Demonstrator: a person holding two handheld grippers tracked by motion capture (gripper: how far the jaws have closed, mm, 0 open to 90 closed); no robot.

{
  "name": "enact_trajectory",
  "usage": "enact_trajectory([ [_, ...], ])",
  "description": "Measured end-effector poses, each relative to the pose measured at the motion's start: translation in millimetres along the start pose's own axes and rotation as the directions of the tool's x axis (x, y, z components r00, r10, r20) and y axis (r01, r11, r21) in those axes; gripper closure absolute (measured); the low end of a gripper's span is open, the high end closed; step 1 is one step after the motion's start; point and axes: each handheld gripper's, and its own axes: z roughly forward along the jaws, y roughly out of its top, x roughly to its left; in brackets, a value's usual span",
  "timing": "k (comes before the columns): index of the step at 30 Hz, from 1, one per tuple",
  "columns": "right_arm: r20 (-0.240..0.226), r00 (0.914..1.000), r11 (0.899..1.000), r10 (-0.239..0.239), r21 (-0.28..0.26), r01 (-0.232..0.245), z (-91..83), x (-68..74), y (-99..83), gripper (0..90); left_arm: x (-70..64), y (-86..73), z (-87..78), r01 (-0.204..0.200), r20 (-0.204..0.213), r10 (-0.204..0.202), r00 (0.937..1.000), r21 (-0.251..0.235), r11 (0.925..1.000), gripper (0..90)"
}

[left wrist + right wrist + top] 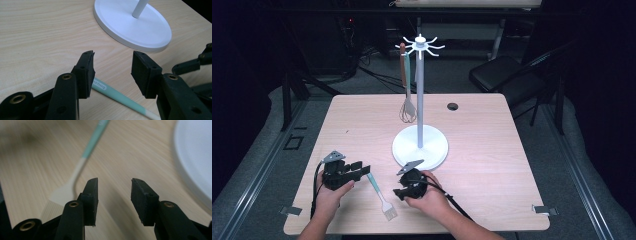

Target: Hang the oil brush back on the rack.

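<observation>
Faintly, unreadable print on brush handle (100,85)

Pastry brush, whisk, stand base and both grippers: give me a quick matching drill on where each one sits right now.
Things:
1. pastry brush
2. whisk
3. stand base
4. left gripper
5. right gripper

Places or states:
A. hangs from a hook at the top of the stand
B. lies flat on the table between the two grippers
C. white disc on the table, beyond both grippers
D. jaws open, at the teal handle end of the brush
E. jaws open, near the bristle end of the brush

Pairs: 1-B, 2-A, 3-C, 4-D, 5-E
</observation>
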Motion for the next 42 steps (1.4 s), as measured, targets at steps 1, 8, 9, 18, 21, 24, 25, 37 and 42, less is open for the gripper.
enact_trajectory([
  [1,-0.016,0.9998,1.000,0.009,-0.012,-0.009,5.0,5.3,2.6,57.4,0.2,-0.3,0.2,0.001,-0.001,-0.001,1.0000,0.004,1.0000,52.7],
  [8,-0.016,0.9995,0.999,-0.027,-0.028,0.027,32.5,31.9,15.0,56.9,0.2,-1.3,1.2,0.000,0.002,0.000,1.0000,0.008,1.0000,52.5],
  [9,-0.001,0.9990,0.999,-0.044,-0.016,0.044,34.8,34.2,15.7,57.5,0.1,-1.4,1.3,-0.001,0.001,0.001,1.0000,0.008,1.0000,52.5],
  [18,0.024,0.9961,0.996,-0.085,0.009,0.084,36.3,35.3,13.7,73.4,-0.9,-1.7,2.2,-0.002,-0.005,0.002,1.0000,0.008,1.0000,52.5],
  [21,0.043,0.9941,0.995,-0.100,0.031,0.098,31.4,30.9,10.1,80.9,-0.6,-1.8,1.9,-0.002,-0.004,0.002,1.0000,0.007,1.0000,52.4],
  [24,0.049,0.9950,0.996,-0.087,0.039,0.085,24.1,22.7,4.2,82.3,-0.3,-2.2,2.3,0.001,-0.004,-0.001,1.0000,0.009,1.0000,52.5],
  [25,0.051,0.9946,0.995,-0.090,0.054,0.087,20.5,19.2,2.6,82.6,-0.4,-2.3,2.5,0.000,-0.004,0.000,1.0000,0.010,1.0000,52.4],
  [37,0.032,0.9992,0.998,-0.024,0.066,0.022,-34.5,-25.7,-50.3,83.0,-3.0,-3.1,5.3,-0.002,-0.005,0.002,1.0000,0.020,0.9998,52.5],
  [42,0.052,0.9979,0.997,-0.039,0.066,0.036,-55.2,-34.5,-72.5,83.0,-4.7,-3.6,7.0,-0.001,-0.004,0.001,1.0000,0.018,0.9998,52.5],
])
